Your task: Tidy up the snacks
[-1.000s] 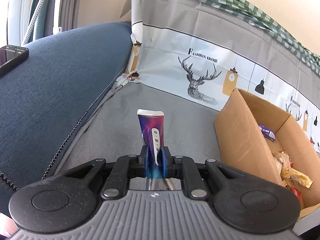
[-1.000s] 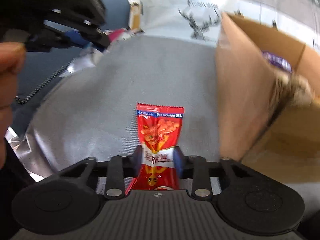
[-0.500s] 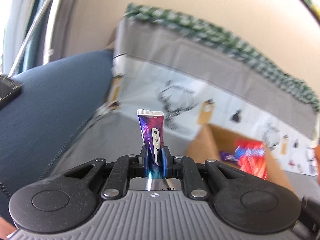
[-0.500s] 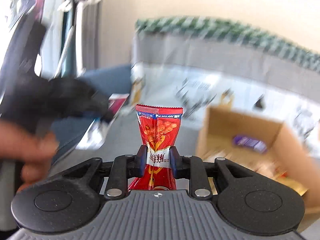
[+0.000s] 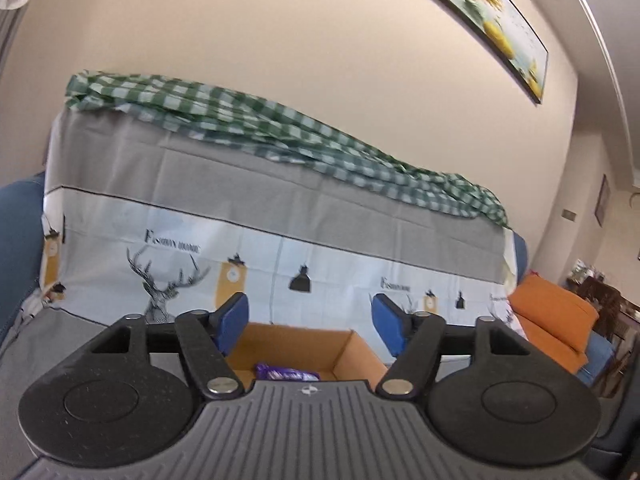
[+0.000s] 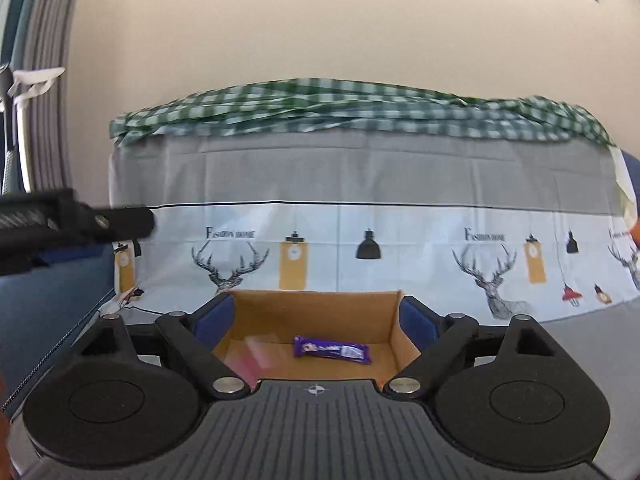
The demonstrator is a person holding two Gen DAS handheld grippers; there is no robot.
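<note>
Now the left gripper [image 5: 310, 326] is above the cardboard box [image 5: 320, 344], its jaws opening wide with nothing between them. The right gripper [image 6: 316, 320] is opening too, also empty. Inside the box lies a purple snack bar [image 6: 331, 350]; left of it is a blurred pink packet [image 6: 256, 354].
</note>
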